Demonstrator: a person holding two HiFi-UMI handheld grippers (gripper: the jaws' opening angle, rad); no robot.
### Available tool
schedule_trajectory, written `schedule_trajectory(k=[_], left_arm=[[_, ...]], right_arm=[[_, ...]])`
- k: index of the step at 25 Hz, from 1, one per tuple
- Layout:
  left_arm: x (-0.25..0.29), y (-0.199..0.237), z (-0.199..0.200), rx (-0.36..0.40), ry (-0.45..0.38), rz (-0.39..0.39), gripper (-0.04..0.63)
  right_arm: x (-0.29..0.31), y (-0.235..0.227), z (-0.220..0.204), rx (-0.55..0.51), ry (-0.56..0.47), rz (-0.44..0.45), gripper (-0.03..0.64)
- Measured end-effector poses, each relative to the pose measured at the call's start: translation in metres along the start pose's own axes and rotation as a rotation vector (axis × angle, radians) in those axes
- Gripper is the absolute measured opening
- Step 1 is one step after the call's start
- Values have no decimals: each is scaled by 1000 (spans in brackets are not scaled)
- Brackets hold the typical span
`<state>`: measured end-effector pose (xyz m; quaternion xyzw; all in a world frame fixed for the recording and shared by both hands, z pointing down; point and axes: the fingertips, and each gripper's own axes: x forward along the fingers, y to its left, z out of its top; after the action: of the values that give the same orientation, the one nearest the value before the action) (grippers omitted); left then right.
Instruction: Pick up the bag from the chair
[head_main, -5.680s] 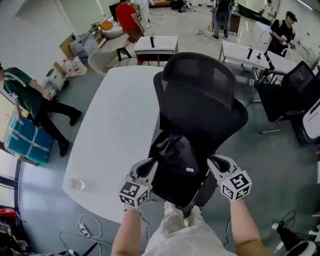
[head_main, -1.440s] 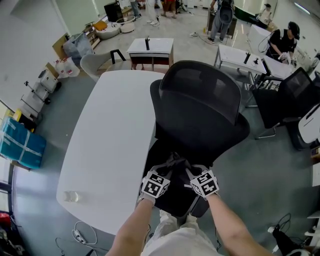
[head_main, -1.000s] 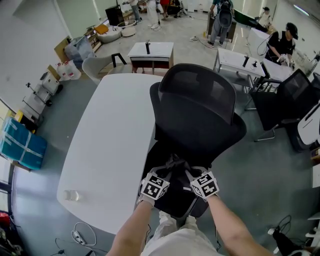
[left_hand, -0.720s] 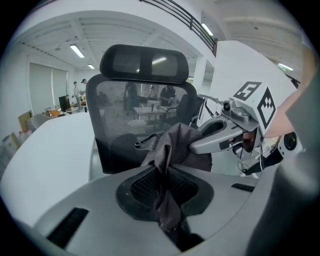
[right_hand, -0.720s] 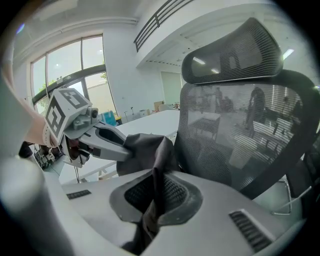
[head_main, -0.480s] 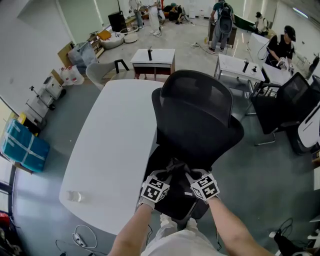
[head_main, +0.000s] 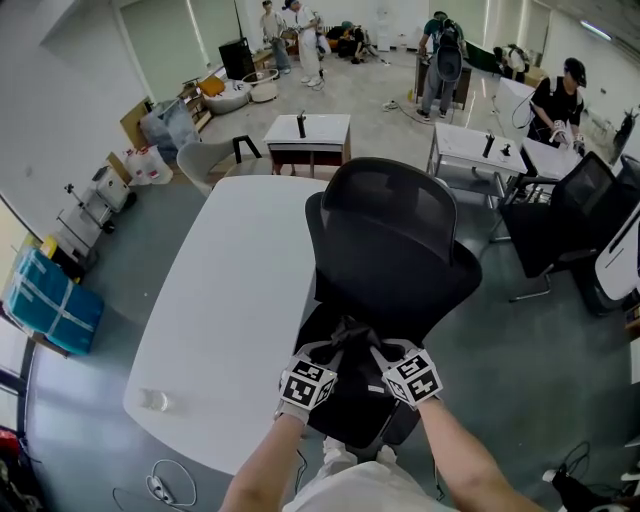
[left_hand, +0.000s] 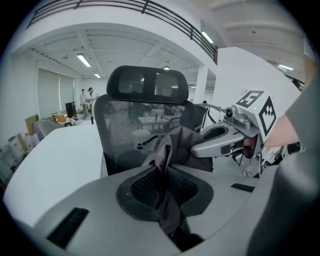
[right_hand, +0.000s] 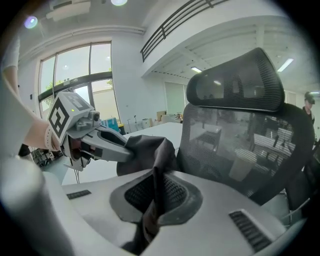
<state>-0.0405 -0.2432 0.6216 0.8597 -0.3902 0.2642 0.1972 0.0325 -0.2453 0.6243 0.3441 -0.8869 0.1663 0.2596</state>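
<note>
Bag is a dark, soft fabric thing. It's right over the chair seat, just in front of the backrest, w/ its bunched-up top pinched from both sides. Left gripper is clamped onto a fold of the cloth. Right gripper is the same deal, jaws squeezed together w/ fabric sandwiched btwn them. The two tips sit v close to each other at the top of the bag.

Can't tell if the bag's bottom is off the seat yet, it's dark on dark from the head cam.

So the step is the lift, imo. Tips for doing it clean:
- Raise both hands together at the same rate, straight up from the seat. If one leads, the cloth prob slides out of the other pinch.
- Keep the squeeze firm. Thin fabric is slippery and there's not much of it in each jaw.
- Don't pull the hands apart, that just tugs the folds out.
- Get the bottom well above the seat before moving sideways, or it could drag on the seat edge or snag the backrest.
- White table is just beside the chair, so watch the swing on that side.
</note>
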Motion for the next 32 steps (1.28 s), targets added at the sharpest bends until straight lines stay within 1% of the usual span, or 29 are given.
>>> schedule_trajectory(k=[5, 14, 19, 32], left_arm=[[-12, 1, 27, 11, -33, 7, 54], [-42, -4, 64, 45, -92, 6, 52], [-56, -9, 86, 77, -121, 13, 52], [-98, -25, 146, 115, -206, 6, 51]], right_arm=[[-13, -3, 26, -26, -46, -8, 23], [-39, 4, 65, -90, -94, -18, 21], [-55, 5, 84, -106, -122, -26, 21], [-105, 13, 142, -178, -205, -69, 23]])
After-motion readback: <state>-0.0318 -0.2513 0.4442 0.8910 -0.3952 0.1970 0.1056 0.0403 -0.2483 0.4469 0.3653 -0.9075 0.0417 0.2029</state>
